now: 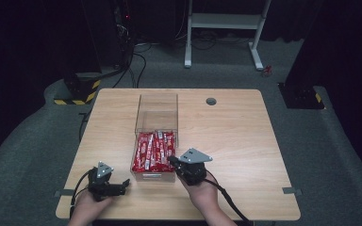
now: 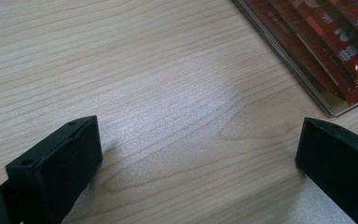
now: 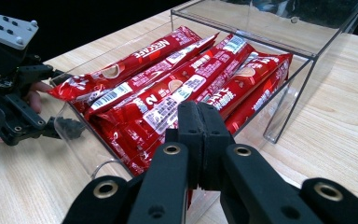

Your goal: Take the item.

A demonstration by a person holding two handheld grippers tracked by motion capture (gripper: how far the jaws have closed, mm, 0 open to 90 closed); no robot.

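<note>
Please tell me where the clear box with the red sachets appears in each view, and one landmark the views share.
High view: clear box at table centre, between the grippers.
Left gripper view: its corner at upper right.
Right gripper view: box across the middle, beyond the shut jaws.
Shared landmark: red sachets.

— What's in hand?
— Red coffee-stick sachets point(image 3: 177, 88), long and glossy, with white lettering and barcodes.
— How do they lie?
— Flat, side by side and overlapping, lengthwise in the near half of a clear plastic box point(image 1: 156, 109) on the bench point(image 1: 245, 136).
</note>
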